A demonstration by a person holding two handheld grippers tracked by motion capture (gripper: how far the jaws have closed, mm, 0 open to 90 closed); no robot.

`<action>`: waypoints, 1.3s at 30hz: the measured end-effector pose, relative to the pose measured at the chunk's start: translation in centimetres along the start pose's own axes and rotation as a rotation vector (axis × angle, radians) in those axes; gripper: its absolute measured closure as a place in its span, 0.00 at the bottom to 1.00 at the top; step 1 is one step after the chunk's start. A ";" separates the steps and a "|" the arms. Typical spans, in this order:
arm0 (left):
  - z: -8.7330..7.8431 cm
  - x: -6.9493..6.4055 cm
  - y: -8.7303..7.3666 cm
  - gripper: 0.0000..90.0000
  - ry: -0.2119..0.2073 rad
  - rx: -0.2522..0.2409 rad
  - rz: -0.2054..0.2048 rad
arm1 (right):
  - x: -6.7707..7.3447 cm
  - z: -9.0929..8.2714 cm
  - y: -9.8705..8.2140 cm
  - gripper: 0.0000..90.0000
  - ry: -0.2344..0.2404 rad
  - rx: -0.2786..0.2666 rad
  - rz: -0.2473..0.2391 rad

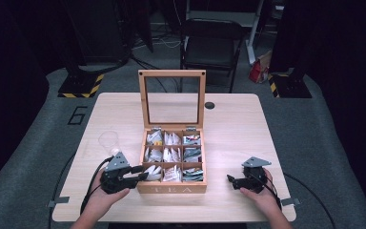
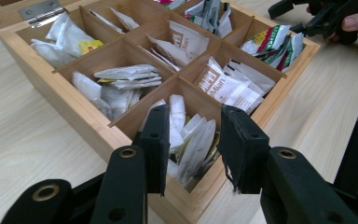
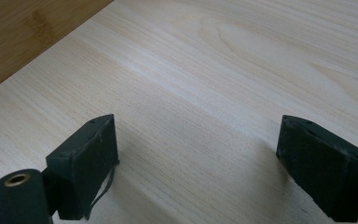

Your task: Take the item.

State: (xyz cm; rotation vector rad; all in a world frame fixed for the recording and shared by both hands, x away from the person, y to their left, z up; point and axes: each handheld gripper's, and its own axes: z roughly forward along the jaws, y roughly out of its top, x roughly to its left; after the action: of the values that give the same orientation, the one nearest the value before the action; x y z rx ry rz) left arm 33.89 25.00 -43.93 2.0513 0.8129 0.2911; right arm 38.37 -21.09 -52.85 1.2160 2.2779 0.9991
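A wooden tea box [image 1: 171, 188] marked TEA stands open at the table's middle, its glass lid [image 1: 171, 74] upright. Its nine compartments hold tea bags. My left gripper [image 1: 143, 172] reaches over the box's near-left corner. In the left gripper view its jaws [image 2: 196, 116] stand apart over the near-left compartment, and several white tea bags [image 2: 196, 144] rise between them without being pinched. My right gripper [image 1: 229, 179] rests low over the bare table to the right of the box. Its jaws [image 3: 198, 126] are wide open with nothing between them.
A clear plastic cup [image 1: 108, 140] stands on the table left of the box, just beyond my left hand. A small black disc [image 1: 209, 105] lies near the table's far edge. A dark chair [image 1: 212, 43] stands behind the table. The box's side wall [image 3: 18, 37] is close by my right gripper.
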 end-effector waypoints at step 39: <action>1.8 0.3 -0.6 0.99 -0.047 0.034 0.009 | 0.0 0.0 0.0 0.13 0.000 0.000 0.000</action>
State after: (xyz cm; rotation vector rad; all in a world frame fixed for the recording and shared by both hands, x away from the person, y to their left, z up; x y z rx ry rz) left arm 34.72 24.32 -45.51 2.0866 0.7849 0.2348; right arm 38.37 -21.10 -52.85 1.2163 2.2782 0.9990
